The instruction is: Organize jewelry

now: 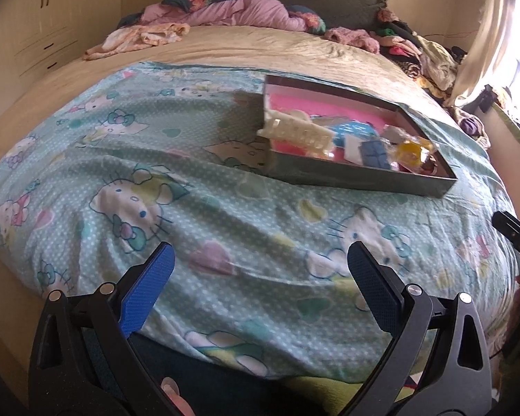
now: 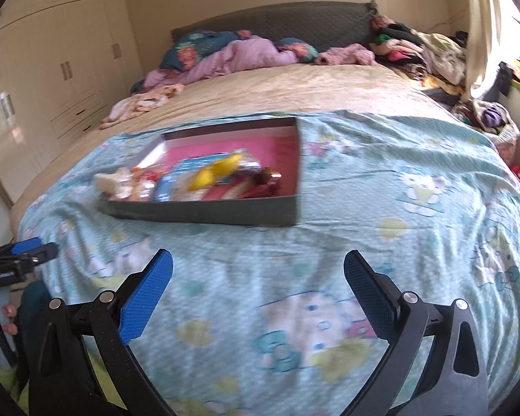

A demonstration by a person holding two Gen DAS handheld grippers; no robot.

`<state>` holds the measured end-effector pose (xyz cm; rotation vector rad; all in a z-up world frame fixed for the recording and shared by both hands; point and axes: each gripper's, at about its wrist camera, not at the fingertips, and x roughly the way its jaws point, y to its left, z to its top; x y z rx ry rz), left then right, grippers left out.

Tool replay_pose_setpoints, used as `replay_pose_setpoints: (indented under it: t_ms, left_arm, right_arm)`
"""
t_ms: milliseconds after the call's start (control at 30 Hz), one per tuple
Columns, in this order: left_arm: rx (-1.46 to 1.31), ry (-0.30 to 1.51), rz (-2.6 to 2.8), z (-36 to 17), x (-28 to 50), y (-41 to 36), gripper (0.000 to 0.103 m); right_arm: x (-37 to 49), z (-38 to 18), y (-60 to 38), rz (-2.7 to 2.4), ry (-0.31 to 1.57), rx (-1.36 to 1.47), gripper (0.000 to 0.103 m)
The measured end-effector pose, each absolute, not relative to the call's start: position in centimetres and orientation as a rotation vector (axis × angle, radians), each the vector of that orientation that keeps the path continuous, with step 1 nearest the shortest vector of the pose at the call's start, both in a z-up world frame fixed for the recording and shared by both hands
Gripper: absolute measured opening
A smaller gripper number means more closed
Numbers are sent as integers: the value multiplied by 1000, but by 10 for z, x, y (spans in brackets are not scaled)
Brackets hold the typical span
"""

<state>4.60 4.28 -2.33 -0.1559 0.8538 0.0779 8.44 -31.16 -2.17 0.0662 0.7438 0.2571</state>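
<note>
Box (image 1: 346, 173) of jewelry sits on a cat-print sheet (image 1: 197, 215) spread over the bed (image 1: 225, 45); it is shallow, grey outside and pink inside. Its contents are piled toward the near wall: a cream hair claw (image 1: 300, 131) at the box's left corner, leaning over the rim, then blue packets (image 1: 372, 150) and a yellow piece (image 1: 414, 147) further right along that wall. The rest of the heap is too blurred to name. The far half of the box shows bare pink lining.

The left gripper (image 1: 260, 260) hovers over the sheet on the near side of the box, well apart from it, jaws wide and holding nothing. The right gripper (image 2: 258, 267) hangs likewise on the near side of the box, jaws wide and empty; from its camera the box (image 2: 204, 213) lies ahead and a little left.

Beyond the box, at the head of the bed, lie a floral pillow (image 2: 197, 48) and crumpled pink bedding (image 2: 246, 57). A heap of clothes (image 2: 423, 55) lies beyond the box to the right, by the curtain (image 2: 482, 27).
</note>
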Motion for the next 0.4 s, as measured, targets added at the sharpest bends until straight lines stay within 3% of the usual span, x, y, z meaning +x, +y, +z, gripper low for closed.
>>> replay_pose_setpoints:
  t_ms: [400]
  left_arm:
    - [-315, 893, 527, -49, 166, 229, 93]
  right_arm:
    - [209, -66, -477, -219, 822, 83, 98]
